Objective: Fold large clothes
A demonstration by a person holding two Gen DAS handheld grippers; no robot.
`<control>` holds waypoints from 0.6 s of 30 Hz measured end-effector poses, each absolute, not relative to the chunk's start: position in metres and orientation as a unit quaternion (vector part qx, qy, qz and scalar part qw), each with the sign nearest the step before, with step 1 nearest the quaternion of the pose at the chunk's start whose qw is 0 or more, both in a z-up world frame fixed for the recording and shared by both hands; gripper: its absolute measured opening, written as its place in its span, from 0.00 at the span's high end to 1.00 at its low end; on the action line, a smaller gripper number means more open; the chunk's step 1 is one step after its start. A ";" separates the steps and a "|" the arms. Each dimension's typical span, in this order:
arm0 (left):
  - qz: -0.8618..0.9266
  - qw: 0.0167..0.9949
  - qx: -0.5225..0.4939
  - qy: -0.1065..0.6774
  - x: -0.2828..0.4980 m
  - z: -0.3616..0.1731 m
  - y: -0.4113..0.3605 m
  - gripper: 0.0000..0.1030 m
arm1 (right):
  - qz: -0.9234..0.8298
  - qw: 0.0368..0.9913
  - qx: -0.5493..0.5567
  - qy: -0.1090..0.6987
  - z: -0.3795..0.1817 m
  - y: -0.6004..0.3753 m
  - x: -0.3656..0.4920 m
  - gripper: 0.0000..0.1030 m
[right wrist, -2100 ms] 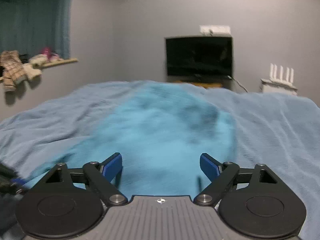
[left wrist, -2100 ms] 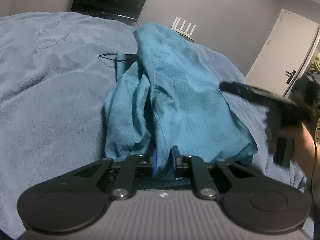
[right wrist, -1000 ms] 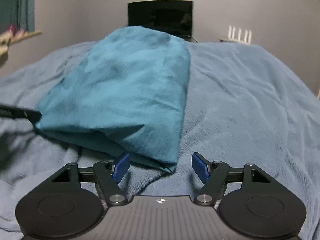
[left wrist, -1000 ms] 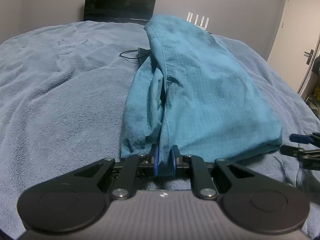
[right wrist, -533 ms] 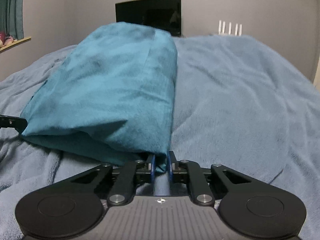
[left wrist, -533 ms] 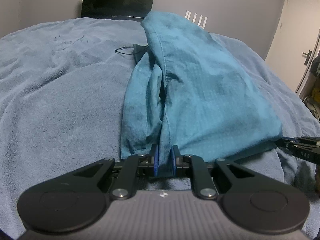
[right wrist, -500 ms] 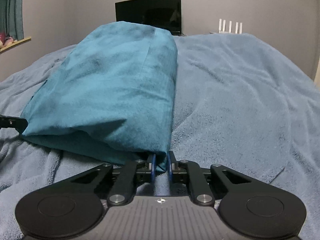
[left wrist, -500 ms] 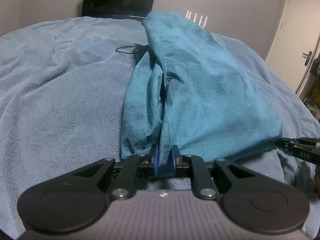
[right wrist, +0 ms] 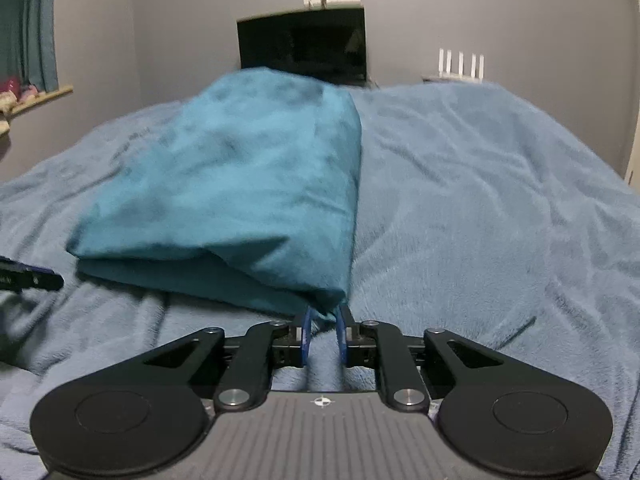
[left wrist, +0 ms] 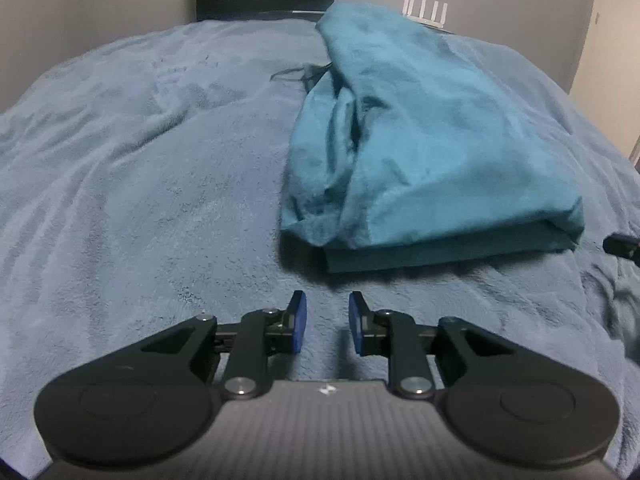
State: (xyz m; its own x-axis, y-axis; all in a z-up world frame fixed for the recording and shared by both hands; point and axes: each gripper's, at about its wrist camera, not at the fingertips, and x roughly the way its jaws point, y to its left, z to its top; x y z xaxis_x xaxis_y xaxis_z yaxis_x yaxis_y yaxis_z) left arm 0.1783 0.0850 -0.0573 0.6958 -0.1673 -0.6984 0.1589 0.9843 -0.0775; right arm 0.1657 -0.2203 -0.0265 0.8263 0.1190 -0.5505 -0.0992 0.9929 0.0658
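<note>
Grey walls and a dark TV [right wrist: 302, 50] are seen behind the bed [left wrist: 140, 184], which is covered by a blue blanket. Left tongs [left wrist: 327, 320] are seen just opened, empty, near the folded teal garment [left wrist: 432, 152]. Right tongs [right wrist: 323, 330], just opening slightly, are seen narrowly parted at the garment's near corner, with fabric between the pads.

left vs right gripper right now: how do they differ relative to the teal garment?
The left gripper stands clear of the teal garment, nothing but blanket between its fingers; its jaws have just been opening. The right gripper has the garment's near corner between its fingers, and its jaws have also just been opening, with a narrower gap. Both sit low at the garment's near edge.
</note>
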 end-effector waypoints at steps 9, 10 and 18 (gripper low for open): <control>-0.098 0.928 0.014 0.359 0.150 -0.050 0.062 0.61 | 0.088 0.958 0.006 0.272 -0.018 -0.209 0.144 0.77; -0.097 0.928 0.018 0.359 0.146 -0.052 0.059 0.60 | 0.088 0.959 0.006 0.270 -0.018 -0.209 0.143 0.73; -0.113 0.947 0.008 0.302 0.160 -0.027 0.044 0.40 | 0.092 0.972 0.030 0.216 -0.013 -0.210 0.151 0.51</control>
State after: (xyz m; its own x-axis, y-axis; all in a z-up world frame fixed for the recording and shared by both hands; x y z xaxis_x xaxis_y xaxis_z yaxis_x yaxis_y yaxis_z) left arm 0.1603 0.0436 -0.0271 0.7922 -0.2083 -0.5736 0.2177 0.9746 -0.0532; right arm 0.1510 -0.2099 -0.0134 0.8902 0.1916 -0.4134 -0.1658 0.9813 0.0978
